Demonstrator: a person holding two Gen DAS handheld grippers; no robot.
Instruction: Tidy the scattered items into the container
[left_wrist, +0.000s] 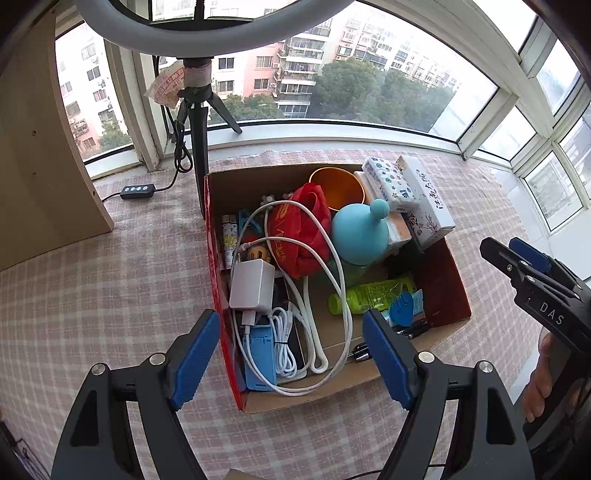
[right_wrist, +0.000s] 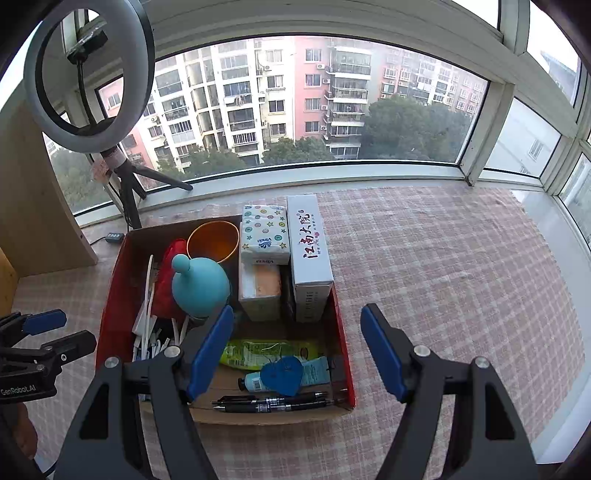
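Note:
A cardboard box (left_wrist: 216, 258) with red sides sits on the checked cloth and holds all the loose items. Inside lie a white charger and cable (left_wrist: 253, 282), a red bag (left_wrist: 301, 229), an orange cup (right_wrist: 213, 240), a blue round toy (right_wrist: 199, 284), tissue packs (right_wrist: 264, 234), a white carton (right_wrist: 308, 251), a green tube (left_wrist: 373, 295), a blue heart tag (right_wrist: 282, 374) and black pens (right_wrist: 273, 402). My left gripper (left_wrist: 291, 356) hangs open over the box's near left part, holding nothing. My right gripper (right_wrist: 297, 354) stands open over the box's near right corner, also holding nothing.
A ring light on a black tripod (left_wrist: 195, 147) stands behind the box, its cable remote (left_wrist: 137, 191) on the cloth. A wooden shelf panel (left_wrist: 40, 166) rises at the left. The window sill (right_wrist: 332, 181) bounds the far side. Checked cloth (right_wrist: 461, 288) stretches to the right.

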